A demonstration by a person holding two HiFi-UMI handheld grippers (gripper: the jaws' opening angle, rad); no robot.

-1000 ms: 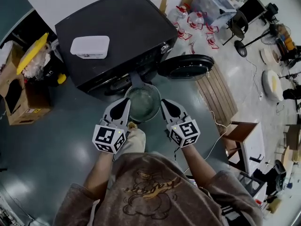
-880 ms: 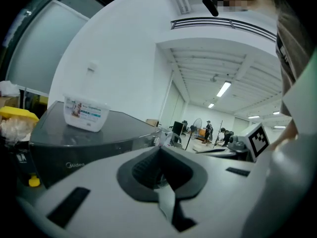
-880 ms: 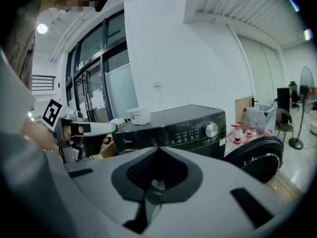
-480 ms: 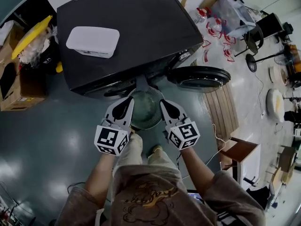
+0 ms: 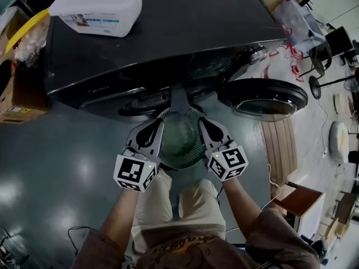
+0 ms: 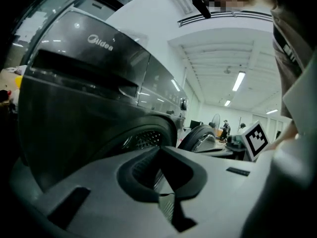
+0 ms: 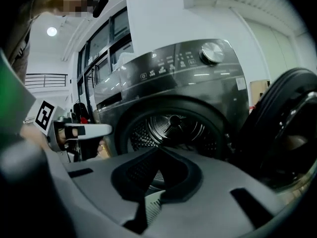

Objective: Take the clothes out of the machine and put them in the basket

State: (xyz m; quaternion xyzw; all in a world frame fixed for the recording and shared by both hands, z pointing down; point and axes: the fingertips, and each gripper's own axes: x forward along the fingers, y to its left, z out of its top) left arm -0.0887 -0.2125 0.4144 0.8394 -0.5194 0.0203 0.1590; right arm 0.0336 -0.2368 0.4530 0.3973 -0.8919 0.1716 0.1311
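Facing me just beyond both sets of jaws stood the big dark-grey front-loading washing machine [image 5: 168,38]. Its round black-rimmed door [image 5: 263,100] was swung open, off to the right of the right jaws. Between the two grippers sat the round pale-green slatted plastic basket [image 5: 179,142], its rim touching or just beside each tip; I could not tell which. The left gripper [image 5: 152,129] and the right gripper [image 5: 208,126] both had their jaws closed together, with no cloth in either. Straight ahead of the right jaws the perforated steel drum [image 7: 173,125] gaped. Its floor was hidden behind the jaws, and I made out no clothes there or in the basket. I judged the clothes would be soft, limp and light, heavier and clingy if damp, and apt to tangle. I would pinch a bunched fold deep in the pads rather than a thin hem.
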